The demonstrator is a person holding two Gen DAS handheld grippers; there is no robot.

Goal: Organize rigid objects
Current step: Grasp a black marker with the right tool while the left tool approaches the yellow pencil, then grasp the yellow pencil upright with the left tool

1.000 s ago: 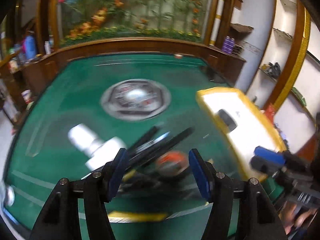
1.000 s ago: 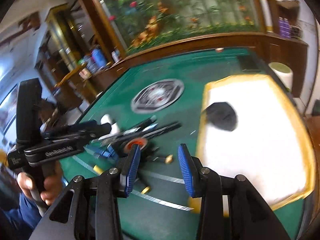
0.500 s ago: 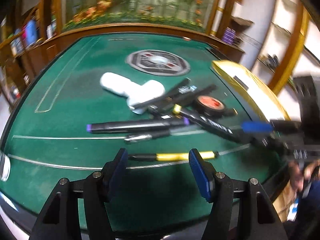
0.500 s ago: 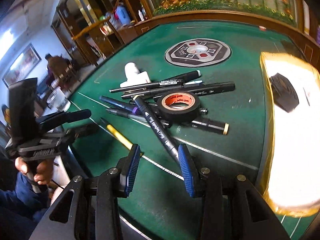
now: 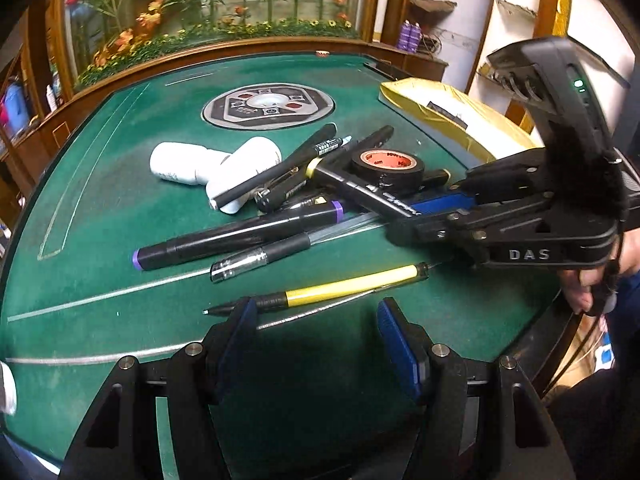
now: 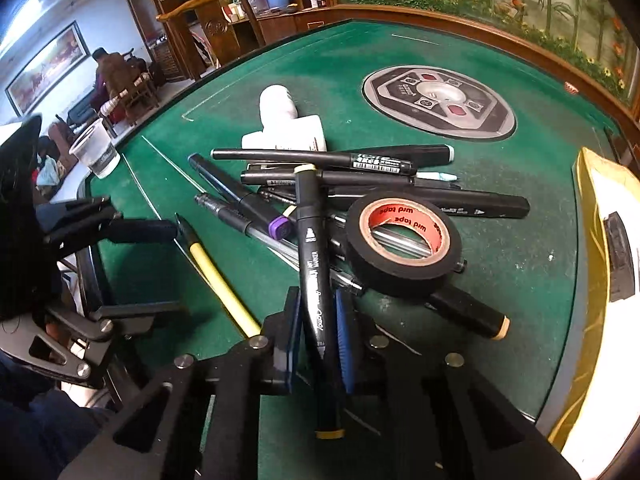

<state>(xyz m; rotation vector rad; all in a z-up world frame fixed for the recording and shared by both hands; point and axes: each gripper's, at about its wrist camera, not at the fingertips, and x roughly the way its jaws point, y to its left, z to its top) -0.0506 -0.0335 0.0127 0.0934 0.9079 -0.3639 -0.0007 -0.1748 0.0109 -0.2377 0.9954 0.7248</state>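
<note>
A pile of pens and markers lies on the green table (image 5: 120, 208). A black tape roll (image 6: 404, 244) with an orange core rests on the pile; it also shows in the left wrist view (image 5: 387, 165). My right gripper (image 6: 318, 316) is shut on a black marker with yellow caps (image 6: 312, 248), whose far end lies on the pile. In the left wrist view the right gripper (image 5: 424, 216) reaches in from the right. My left gripper (image 5: 314, 320) is open and empty, just short of a yellow pen (image 5: 344, 286). A purple-capped marker (image 5: 240, 236) lies beyond it.
A white bottle (image 5: 216, 166) lies on its side behind the pile. A yellow-edged white tray (image 6: 608, 280) sits at the right with a dark object in it. A round control panel (image 6: 438, 100) is set in the table's middle. A plastic cup (image 6: 96, 152) stands at the left edge.
Both grippers moved in close to the pile. My right gripper has shut on the black marker with yellow caps. My left gripper stays open, now nearer the yellow pen.
</note>
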